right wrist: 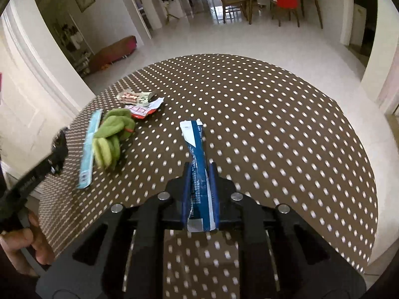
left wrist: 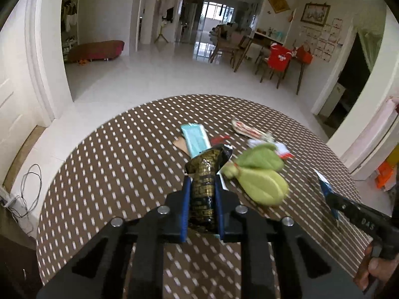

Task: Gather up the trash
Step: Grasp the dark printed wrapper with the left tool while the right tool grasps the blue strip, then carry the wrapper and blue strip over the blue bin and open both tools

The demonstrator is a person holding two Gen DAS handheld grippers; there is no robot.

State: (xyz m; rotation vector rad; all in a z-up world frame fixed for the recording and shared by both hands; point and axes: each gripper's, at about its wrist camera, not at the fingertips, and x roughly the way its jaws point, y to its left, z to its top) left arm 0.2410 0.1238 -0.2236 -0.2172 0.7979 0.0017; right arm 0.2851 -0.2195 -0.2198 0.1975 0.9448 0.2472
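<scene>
Both pairs of jaws were clamped on trash. Between the left gripper's (left wrist: 201,186) blue pads stood a black wrapper with gold print (left wrist: 204,182), its torn top flaring open above the fingertips. Over on the right, the right gripper (right wrist: 199,172) pinched a blue and white wrapper (right wrist: 197,159), which stuck out forward past the fingers with its white end bent up. Each was held above the round table (right wrist: 274,137), covered in a brown cloth with pale dots.

On the table lay more litter: a long light-blue packet (left wrist: 195,138), a red and white wrapper (right wrist: 141,111) and a striped red wrapper (right wrist: 131,97) with torn white paper beside it. A green plush toy (left wrist: 259,174) lay among them, just beside the light-blue packet.

From the left camera, the right gripper reached in from the right edge, a hand (left wrist: 374,266) gripping its handle; the right camera showed the left tool at the left edge, held by another hand (right wrist: 22,246). Beyond the table were a white tiled floor and wooden chairs (left wrist: 274,62).
</scene>
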